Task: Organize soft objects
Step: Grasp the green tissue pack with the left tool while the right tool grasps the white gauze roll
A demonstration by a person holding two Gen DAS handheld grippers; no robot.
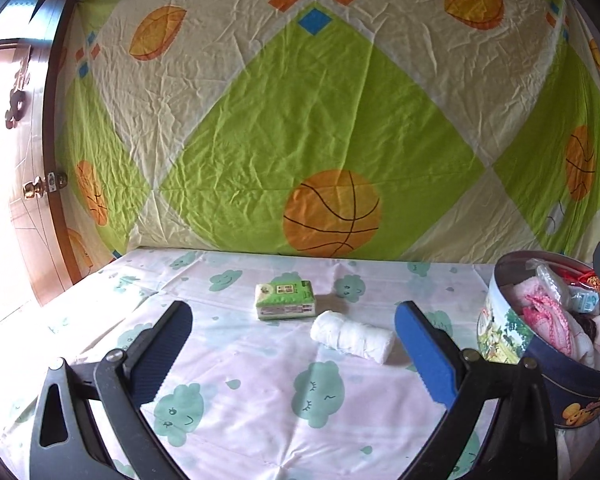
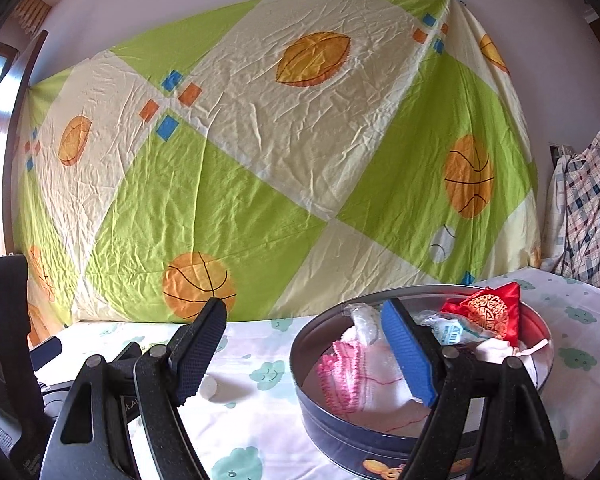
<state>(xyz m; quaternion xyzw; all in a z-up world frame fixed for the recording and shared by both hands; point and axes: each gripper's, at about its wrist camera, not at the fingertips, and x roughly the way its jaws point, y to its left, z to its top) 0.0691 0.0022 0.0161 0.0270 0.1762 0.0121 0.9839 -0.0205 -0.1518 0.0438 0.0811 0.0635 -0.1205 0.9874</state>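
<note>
Step in hand: judged as mid-sort; the round tin already holds several soft items; two items are not yet gathered; neither gripper carries anything.
Left gripper: jaws spread wide, nothing between the pads; it points over the cloud-print sheet toward the two loose items.
Right gripper: jaws likewise wide apart and empty; the blue pad hangs over the tin's left half, the black pad outside the rim, left of it.
Rolled white cloth: lower centre of the left wrist view, between the finger lines and nearer the blue one; lying flat on the sheet; long axis runs from upper left to lower right of the frame, the cut end facing lower right.
Tissue pack: just behind and left of the roll, apart from it; flat on its broad side; long axis roughly left to right across the frame, printed face up.
Tin contents: pink knitted piece at left, white cloth beneath it, red embroidered pouch at the far right rim, a small plastic packet between.
Next move, judged: left gripper takes the roll; jaws should straddle it across the short axis, so the wrist needs turning to square up with the slanted roll; then carry right to the tin, at the right edge of that view.
Risk, judged: the roll may unwind if pinched at the end.
</note>
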